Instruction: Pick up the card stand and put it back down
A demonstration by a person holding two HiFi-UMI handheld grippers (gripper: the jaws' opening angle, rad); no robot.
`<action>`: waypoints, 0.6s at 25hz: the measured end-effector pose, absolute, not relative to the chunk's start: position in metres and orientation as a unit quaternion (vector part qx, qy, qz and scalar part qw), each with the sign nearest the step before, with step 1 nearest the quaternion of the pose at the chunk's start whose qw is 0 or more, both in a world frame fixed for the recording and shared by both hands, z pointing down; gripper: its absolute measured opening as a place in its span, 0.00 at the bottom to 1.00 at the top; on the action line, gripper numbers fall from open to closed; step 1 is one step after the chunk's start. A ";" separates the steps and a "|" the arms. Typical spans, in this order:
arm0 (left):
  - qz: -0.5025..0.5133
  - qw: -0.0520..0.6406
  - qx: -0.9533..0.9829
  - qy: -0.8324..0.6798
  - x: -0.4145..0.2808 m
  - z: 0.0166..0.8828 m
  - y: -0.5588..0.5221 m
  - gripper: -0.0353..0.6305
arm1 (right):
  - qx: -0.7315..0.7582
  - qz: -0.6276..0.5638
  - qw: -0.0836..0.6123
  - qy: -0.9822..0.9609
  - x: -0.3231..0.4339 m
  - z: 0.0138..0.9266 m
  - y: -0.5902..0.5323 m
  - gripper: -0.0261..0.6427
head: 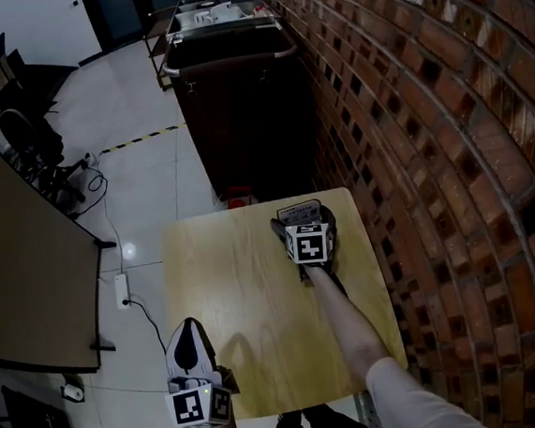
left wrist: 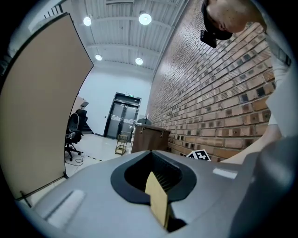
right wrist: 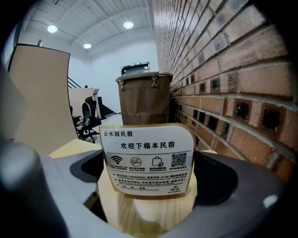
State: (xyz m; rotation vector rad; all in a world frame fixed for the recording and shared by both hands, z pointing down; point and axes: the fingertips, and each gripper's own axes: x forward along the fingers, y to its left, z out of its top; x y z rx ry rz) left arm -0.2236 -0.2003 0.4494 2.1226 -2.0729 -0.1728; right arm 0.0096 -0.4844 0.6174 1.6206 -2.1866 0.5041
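Clamping the wooden base of the card stand from both sides, the jaws of the right gripper show no gap between themselves and the wood. The white card rises upright above them, its printed face turned toward the gripper's camera. From the head view the stand sits at the far right corner of the table, close to the brick wall, with a brown bin on the floor beyond the far edge. No view shows the underside of the base, so I cannot tell whether it rests on the surface or hangs just above it. The left gripper hovers off the near left corner, well apart from the stand. Its jaws are drawn together on nothing, with only a thin tan strip showing edge-on at the seam between them. It seems to have no part in this step. My reading is that the hold on the stand is made, and the moment falls either just ahead of the lift or at the end of the setting down. If the lift comes next, it calls for a straight upward pull with the card kept vertical and clear of the wall. The descent should then be level, so the base meets the surface flat before the jaws part. A tilted base could rock or tip once released.
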 end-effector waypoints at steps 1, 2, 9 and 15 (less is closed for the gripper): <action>-0.059 0.083 0.713 -0.694 -0.221 0.447 -0.200 0.06 | 0.575 0.174 0.182 -0.778 0.010 0.611 -0.484 0.90; -0.061 0.081 0.715 -0.692 -0.219 0.445 -0.200 0.06 | 0.575 0.168 0.176 -0.781 0.010 0.603 -0.482 0.90; -0.076 0.052 0.725 -0.682 -0.201 0.416 -0.192 0.06 | 0.566 0.121 0.087 -0.811 0.019 0.509 -0.414 0.90; -0.097 0.028 0.735 -0.670 -0.188 0.394 -0.165 0.06 | 0.555 0.057 0.033 -0.829 0.037 0.424 -0.309 0.90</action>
